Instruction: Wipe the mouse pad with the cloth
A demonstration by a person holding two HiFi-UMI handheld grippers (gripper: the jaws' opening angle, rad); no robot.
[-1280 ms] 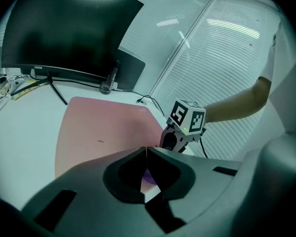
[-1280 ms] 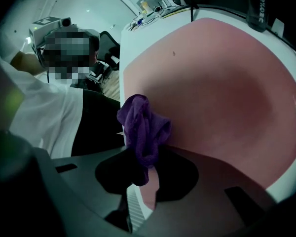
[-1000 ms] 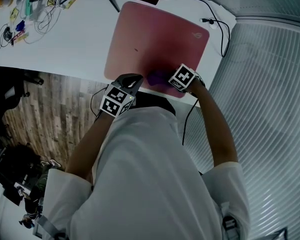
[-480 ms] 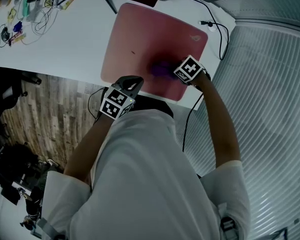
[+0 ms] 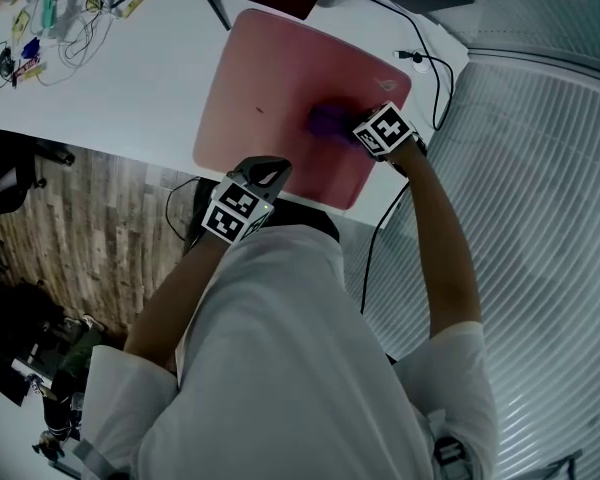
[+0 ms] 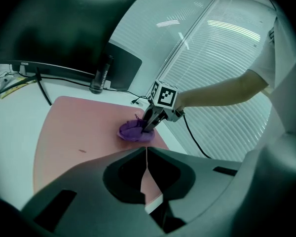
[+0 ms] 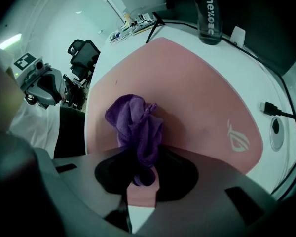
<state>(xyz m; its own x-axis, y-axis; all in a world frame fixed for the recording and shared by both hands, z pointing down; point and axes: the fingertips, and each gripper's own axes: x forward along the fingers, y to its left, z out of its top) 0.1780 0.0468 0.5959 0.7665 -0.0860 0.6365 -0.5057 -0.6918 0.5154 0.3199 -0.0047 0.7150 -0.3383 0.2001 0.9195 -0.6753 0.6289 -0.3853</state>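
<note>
The bottle (image 7: 209, 11) ahead of the right jaws reads "meo", the rest unclear. Right of them, the mouse pad (image 7: 187, 78) bears an eye-shaped logo (image 7: 237, 136).

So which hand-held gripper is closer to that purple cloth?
Right. The right hand-held gripper is shut on the cloth, holding it on the pad. The left hand-held gripper is shut and empty at the pad's near edge, apart from the cloth.

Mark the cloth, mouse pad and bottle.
cloth (image 7: 134, 125), right gripper view, bunched middle.
mouse pad (image 5: 270, 78), head view, bare left surface.
bottle (image 7: 209, 14), right gripper view, printed side.
</note>
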